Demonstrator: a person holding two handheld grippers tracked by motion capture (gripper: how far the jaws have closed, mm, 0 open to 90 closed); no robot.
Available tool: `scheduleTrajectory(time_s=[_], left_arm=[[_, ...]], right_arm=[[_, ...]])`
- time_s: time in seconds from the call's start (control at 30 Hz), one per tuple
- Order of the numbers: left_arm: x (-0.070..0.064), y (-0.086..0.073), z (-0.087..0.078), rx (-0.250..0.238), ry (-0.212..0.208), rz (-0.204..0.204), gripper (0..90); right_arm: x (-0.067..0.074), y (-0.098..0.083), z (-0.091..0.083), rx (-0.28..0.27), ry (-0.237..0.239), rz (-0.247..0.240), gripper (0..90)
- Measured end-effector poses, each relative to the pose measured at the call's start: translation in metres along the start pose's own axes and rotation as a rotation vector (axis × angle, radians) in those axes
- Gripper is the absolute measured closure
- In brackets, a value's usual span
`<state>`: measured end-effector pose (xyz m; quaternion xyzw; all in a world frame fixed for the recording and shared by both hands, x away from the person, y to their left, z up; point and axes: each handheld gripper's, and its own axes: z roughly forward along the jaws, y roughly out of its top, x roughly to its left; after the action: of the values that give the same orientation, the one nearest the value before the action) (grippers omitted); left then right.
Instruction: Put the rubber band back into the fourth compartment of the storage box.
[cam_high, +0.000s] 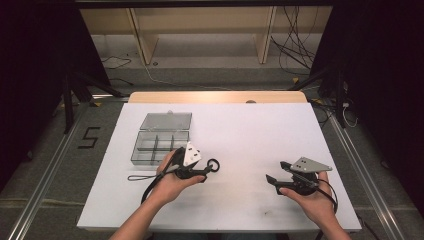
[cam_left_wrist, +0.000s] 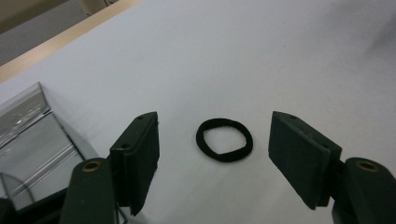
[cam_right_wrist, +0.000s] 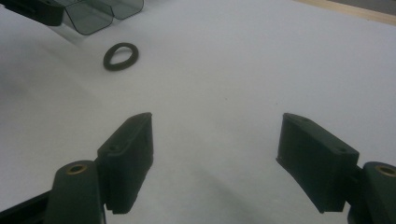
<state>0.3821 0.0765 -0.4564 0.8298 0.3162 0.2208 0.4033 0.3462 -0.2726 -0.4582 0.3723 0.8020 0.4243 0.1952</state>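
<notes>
A small black ring (cam_high: 213, 164) is seen lying flat on the white table (cam_high: 250, 130), left of center in the high view, just past the tips of the left gripper (cam_high: 204, 172). In the left gripper view the ring (cam_left_wrist: 224, 140) is placed at center frame, lined up with the gap between the two black jaws but a little ahead of them; nothing is pinched and the pads are not touching it. The left claw is released, jaws wide enough to straddle the ring, which is judged to be a line-up for a pick.

The left hand (cam_high: 172, 177) is wrapped around the gripper body at lower left of center in the high view, with the cable trailing back toward the bottom edge.

A clear compartment box (cam_high: 159, 141) is sat open at upper left of the table, lid (cam_high: 166, 120) folded back toward the far edge, dividers visible, compartments apparently empty. It is judged to be the likely destination for the ring, hence the lid left open and the box kept near the left hand.

The right gripper (cam_high: 276, 171) is held at lower right in the high view by the right hand (cam_high: 312, 197), well apart from the ring. In the right gripper view its jaws are spread wide over bare table, released, nothing between them; the ring (cam_right_wrist: 121, 56) is seen far off at upper left, beside the box corner (cam_right_wrist: 100, 14). It is judged to be parked clear.
</notes>
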Motion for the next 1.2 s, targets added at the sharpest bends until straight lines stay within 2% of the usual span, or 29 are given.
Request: scheduleTrajectory(time_s=[0.03,0.1,0.13,0.2,0.3,0.47,0.63,0.77,0.93,1.1,1.2], left_arm=[[0.000,0.000,0.000,0.000,0.000,0.000,34.2],[-0.001,0.002,0.015,0.044,0.020,-0.016,36.8],[-0.001,0.002,0.015,0.044,0.020,-0.016,39.5],[-0.001,0.001,0.024,0.074,0.043,-0.032,42.7],[-0.002,0.000,0.038,0.122,0.042,-0.045,45.9],[-0.004,0.001,0.047,0.137,0.026,-0.074,50.1],[0.000,-0.004,0.058,0.193,0.028,-0.100,54.2],[0.001,-0.004,0.058,0.193,0.011,-0.127,57.6],[0.002,-0.005,0.058,0.187,-0.018,-0.171,68.9],[-0.002,-0.006,0.058,0.177,-0.015,-0.179,78.7],[-0.004,-0.006,0.058,0.170,-0.009,-0.165,85.0]], right_arm=[[0.000,0.000,0.000,0.000,0.000,0.000,27.5],[0.000,0.000,0.000,-0.001,0.003,-0.001,27.4],[0.001,0.000,0.000,0.000,0.003,-0.002,27.4],[0.001,0.000,0.000,0.002,0.007,-0.003,27.3],[0.001,0.000,0.000,0.003,0.010,-0.008,27.3],[0.002,0.001,-0.001,-0.001,0.011,-0.012,27.3],[0.001,0.001,-0.002,-0.003,0.014,-0.014,27.5],[0.001,0.001,-0.001,-0.001,0.017,-0.014,27.5],[0.001,0.001,-0.001,0.001,0.019,-0.014,27.4],[0.001,0.000,-0.001,0.002,0.018,-0.014,27.4],[0.001,0.000,-0.001,0.003,0.020,-0.014,27.4]])
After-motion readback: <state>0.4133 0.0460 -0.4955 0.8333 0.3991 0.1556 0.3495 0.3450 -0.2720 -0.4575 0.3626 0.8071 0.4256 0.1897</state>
